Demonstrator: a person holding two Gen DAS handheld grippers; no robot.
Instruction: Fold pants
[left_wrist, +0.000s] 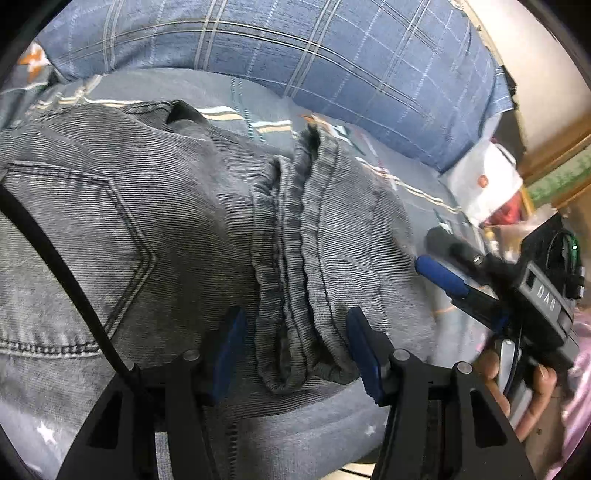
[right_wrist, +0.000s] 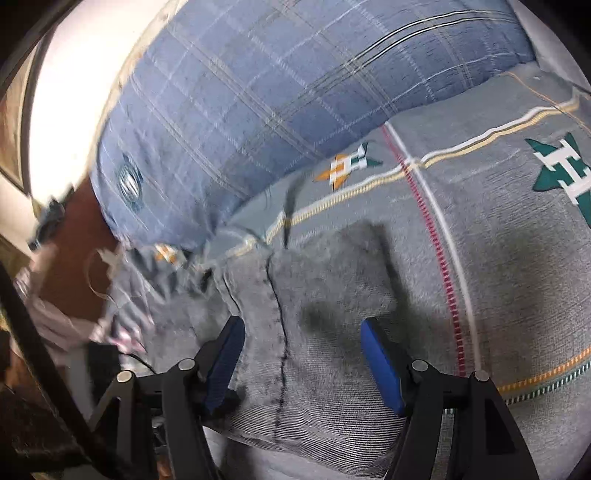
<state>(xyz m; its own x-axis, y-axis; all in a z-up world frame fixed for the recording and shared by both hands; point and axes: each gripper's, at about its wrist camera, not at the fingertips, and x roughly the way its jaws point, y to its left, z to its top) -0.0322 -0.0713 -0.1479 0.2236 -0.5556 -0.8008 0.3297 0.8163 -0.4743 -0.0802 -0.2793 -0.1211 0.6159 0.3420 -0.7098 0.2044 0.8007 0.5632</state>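
Grey denim pants (left_wrist: 177, 229) lie folded on the bed, back pocket at the left of the left wrist view. Their bunched leg hems (left_wrist: 295, 295) run down the middle, between my open left gripper's (left_wrist: 295, 354) blue pads without being pinched. My right gripper (left_wrist: 443, 273) shows at the right of that view, held in a hand, beside the pants' right edge. In the right wrist view the right gripper (right_wrist: 303, 365) is open just above a flat grey denim layer (right_wrist: 325, 332) with a dark seam.
A grey bedspread (right_wrist: 498, 240) with teal and orange motifs and stripes covers the bed. A large blue plaid pillow (left_wrist: 332, 55) lies behind the pants. A white bag (left_wrist: 484, 181) and clutter sit at the bed's right side. A black cable (left_wrist: 55, 266) crosses the left.
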